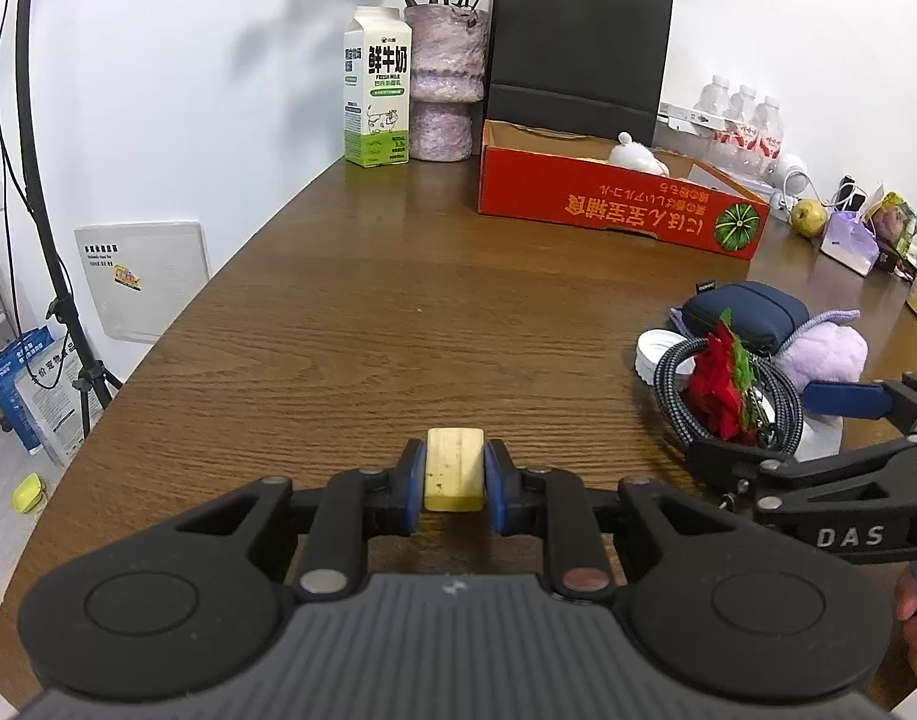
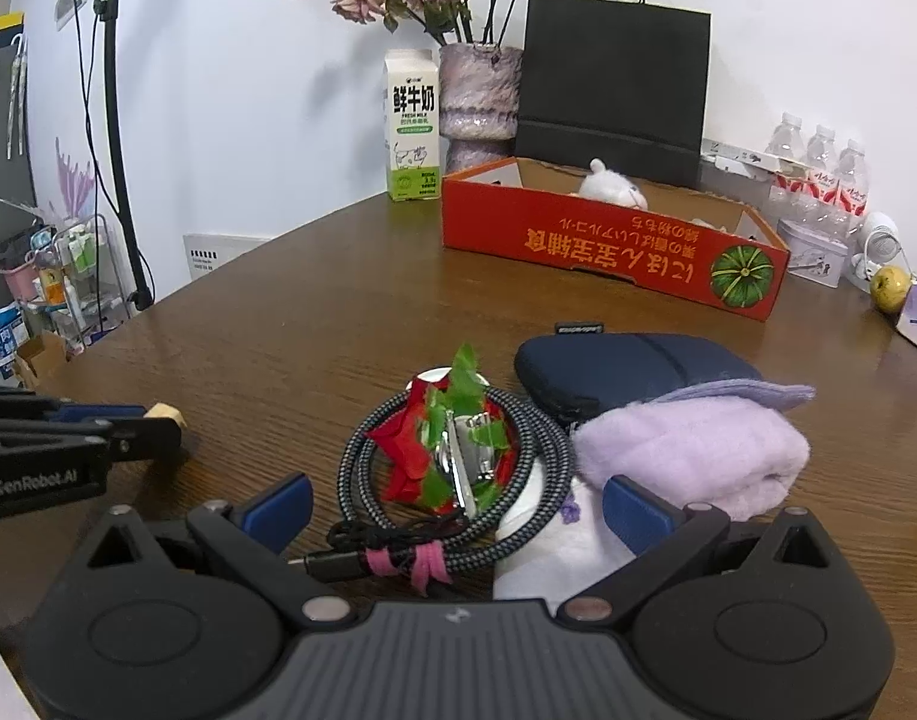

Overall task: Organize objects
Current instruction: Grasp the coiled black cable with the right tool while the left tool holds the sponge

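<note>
Pale yellow eraser block (image 1: 454, 468) clamped in left tool (image 1: 454, 483) above brown desk (image 1: 350, 324); right tool (image 2: 455, 501), pads spread apart, poised over coiled braided cable (image 2: 518, 450) and red fabric flower (image 2: 407, 459) beside lilac towel (image 2: 692, 456).

My left gripper (image 1: 454, 480) is matte black, with blue pads (image 1: 414, 480) on its fingers, silver and copper rivets behind them, round housings either side and a ribbed grey top. My right gripper (image 2: 455, 501) matches; its flank reads "DAS", the left's "GenRobot.AI".
</note>
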{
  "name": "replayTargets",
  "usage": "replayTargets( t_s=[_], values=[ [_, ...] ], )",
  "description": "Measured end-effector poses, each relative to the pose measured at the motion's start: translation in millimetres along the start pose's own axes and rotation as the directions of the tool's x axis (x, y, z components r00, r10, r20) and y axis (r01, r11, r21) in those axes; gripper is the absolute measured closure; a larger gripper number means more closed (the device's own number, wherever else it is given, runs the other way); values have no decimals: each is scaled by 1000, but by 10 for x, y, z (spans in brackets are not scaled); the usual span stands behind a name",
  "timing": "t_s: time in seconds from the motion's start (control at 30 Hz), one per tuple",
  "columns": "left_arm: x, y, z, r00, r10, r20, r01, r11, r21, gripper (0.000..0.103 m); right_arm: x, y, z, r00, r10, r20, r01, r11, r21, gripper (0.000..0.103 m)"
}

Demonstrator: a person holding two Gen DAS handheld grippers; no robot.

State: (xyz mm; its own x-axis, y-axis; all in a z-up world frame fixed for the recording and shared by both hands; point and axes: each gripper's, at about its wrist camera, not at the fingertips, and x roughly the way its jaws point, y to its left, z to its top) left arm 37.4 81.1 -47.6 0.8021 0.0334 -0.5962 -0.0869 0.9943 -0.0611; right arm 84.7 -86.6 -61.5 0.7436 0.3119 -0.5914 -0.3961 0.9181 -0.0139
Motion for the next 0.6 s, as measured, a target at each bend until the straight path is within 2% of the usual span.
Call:
replayTargets(
  t_s=[0.43,0.47,0.53,0.6],
  values=[
    [99,79,38,1000,0,-9,0,1000,-5,82,173,90,42,999,-30,-28,30,999,-15,1],
    [102,83,47,1000,0,-7,0,1000,-6,82,181,99,44,999,-37,-31,36,999,-20,2],
    [102,88,60,1000,0,-5,0,1000,-6,82,169,111,46,998,-54,-18,53,998,-24,13],
    [102,90,72,1000,0,-5,0,1000,-5,82,165,105,45,998,-56,-14,55,998,-25,14]
  ],
)
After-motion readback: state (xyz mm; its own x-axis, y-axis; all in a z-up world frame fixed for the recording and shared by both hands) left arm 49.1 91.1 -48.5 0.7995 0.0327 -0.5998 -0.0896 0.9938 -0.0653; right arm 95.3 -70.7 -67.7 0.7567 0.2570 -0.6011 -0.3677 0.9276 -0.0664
